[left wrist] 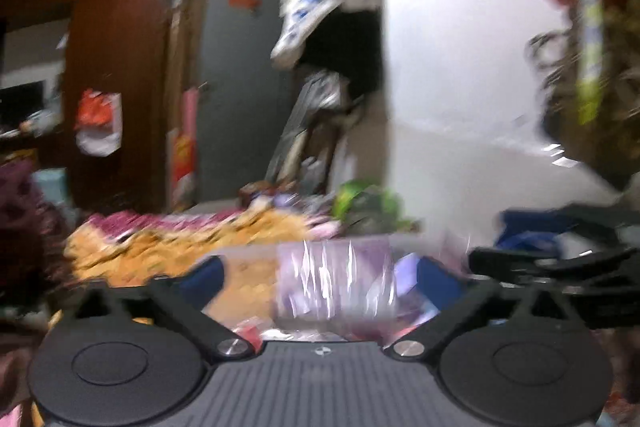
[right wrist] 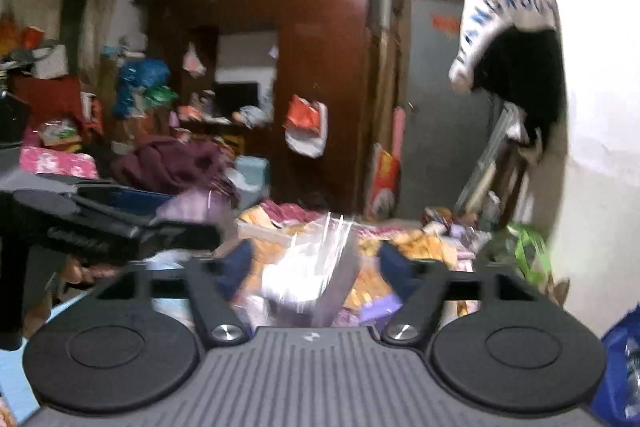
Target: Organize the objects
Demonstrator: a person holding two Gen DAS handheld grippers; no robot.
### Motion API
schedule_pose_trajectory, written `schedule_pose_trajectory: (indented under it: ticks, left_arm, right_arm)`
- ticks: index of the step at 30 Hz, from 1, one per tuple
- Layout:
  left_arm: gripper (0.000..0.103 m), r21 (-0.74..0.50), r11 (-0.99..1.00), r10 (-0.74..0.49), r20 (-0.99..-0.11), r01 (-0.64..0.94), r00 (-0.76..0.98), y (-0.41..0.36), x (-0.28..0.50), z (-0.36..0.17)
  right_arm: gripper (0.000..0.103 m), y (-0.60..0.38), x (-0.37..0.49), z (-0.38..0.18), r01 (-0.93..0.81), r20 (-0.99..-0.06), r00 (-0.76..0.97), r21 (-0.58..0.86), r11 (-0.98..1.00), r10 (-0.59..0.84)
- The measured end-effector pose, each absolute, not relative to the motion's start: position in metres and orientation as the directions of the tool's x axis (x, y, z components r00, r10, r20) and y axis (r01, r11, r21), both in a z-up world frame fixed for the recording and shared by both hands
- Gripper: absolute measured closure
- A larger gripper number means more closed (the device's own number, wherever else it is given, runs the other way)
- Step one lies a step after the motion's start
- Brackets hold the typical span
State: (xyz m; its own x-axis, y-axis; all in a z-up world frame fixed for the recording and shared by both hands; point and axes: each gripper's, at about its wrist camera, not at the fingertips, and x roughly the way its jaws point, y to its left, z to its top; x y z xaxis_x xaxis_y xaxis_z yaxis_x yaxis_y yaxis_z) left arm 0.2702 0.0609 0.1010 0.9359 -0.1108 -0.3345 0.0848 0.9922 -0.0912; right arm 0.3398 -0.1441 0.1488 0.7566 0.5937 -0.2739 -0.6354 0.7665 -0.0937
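Note:
Both views are blurred by motion. My left gripper [left wrist: 320,277] is open, its blue-padded fingers [left wrist: 206,277] wide apart. A clear plastic bag with purple contents [left wrist: 334,283] lies between them; I cannot tell whether they touch it. My right gripper [right wrist: 316,263] is also open, with a crinkled clear plastic bag [right wrist: 316,267] between its fingers, touching neither pad. The right gripper shows at the right edge of the left wrist view [left wrist: 552,259]. The left gripper shows at the left of the right wrist view [right wrist: 100,227].
A bed with an orange and pink patterned cover [left wrist: 180,247] holds scattered clutter and a green bag [left wrist: 360,203]. A dark wooden wardrobe [right wrist: 320,67], a grey door [right wrist: 436,107] and a white wall [left wrist: 460,67] stand behind. A blue bag [right wrist: 620,367] sits at right.

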Motion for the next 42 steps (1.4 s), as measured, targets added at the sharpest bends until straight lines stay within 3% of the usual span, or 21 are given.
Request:
schedule_pose_trajectory:
  ticks: [2, 5, 10, 14, 17, 30, 42]
  left_arm:
    - [0.000, -0.105, 0.991, -0.113, -0.363, 0.079, 0.925, 0.066, 0.276, 0.090]
    - [0.000, -0.170, 0.983, -0.128, -0.326, 0.075, 0.937, 0.079, 0.262, 0.087]
    - [0.000, -0.113, 0.993, -0.072, -0.305, 0.039, 0.950, 0.082, 0.224, 0.093]
    - [0.000, -0.102, 0.994, -0.068, -0.256, 0.042, 0.964, 0.085, 0.190, 0.096]
    - [0.000, -0.081, 0.994, -0.091, -0.249, 0.073, 0.964, 0.082, 0.174, 0.095]
    - [0.000, -0.032, 0.995, -0.103, -0.323, 0.098, 0.941, 0.038, 0.165, 0.086]
    - [0.000, -0.011, 0.997, -0.081, -0.346, 0.082, 0.935, 0.026, 0.162, 0.081]
  right_arm:
    - [0.009, -0.143, 0.345, 0.141, -0.613, -0.285, 0.773, -0.106, 0.783, 0.567]
    - [0.000, -0.151, 0.340, 0.139, -0.617, -0.273, 0.769, -0.079, 0.783, 0.578]
    - [0.000, -0.165, 0.311, 0.145, -0.515, -0.238, 0.847, -0.140, 0.846, 0.476]
    - [0.000, -0.167, 0.275, 0.136, -0.289, -0.169, 0.952, -0.219, 0.932, 0.256]
    - [0.000, -0.180, 0.258, 0.126, -0.226, -0.217, 0.959, -0.185, 0.956, 0.185]
    - [0.000, -0.195, 0.258, 0.119, -0.353, -0.332, 0.892, -0.084, 0.932, 0.308]
    - [0.000, -0.199, 0.253, 0.112, -0.372, -0.321, 0.886, -0.067, 0.926, 0.333]
